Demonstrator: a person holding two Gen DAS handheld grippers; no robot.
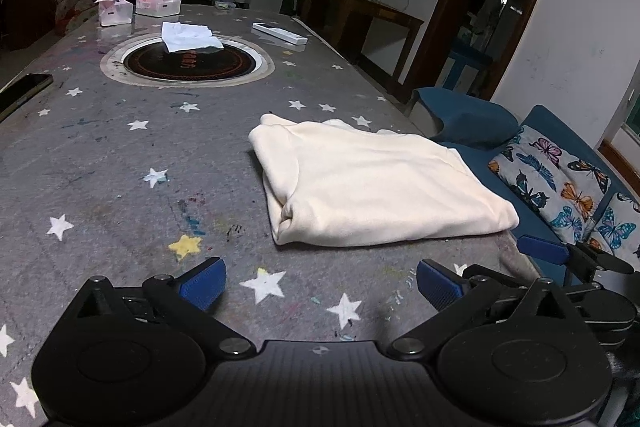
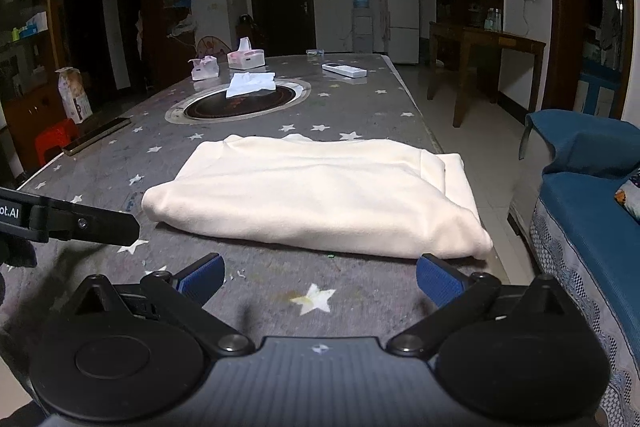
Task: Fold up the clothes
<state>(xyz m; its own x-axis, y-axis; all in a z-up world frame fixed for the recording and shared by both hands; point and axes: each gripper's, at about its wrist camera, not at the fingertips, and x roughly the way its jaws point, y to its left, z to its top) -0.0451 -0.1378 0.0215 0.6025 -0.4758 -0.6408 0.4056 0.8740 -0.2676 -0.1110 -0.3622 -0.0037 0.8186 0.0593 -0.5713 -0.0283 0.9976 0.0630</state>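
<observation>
Only "ot.AI" reads on the left gripper (image 2: 80, 223); both it and the right gripper (image 2: 320, 277) gape empty, short of the folded garment (image 2: 316, 191) by the table's (image 2: 260, 279) right edge.

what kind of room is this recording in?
Most likely a home living/dining room. A long table with a star-print cover has a built-in round cooktop; a fridge and water dispenser stand at the far wall, and a blue sofa sits beside the table. A folded cream garment lies on it.
</observation>
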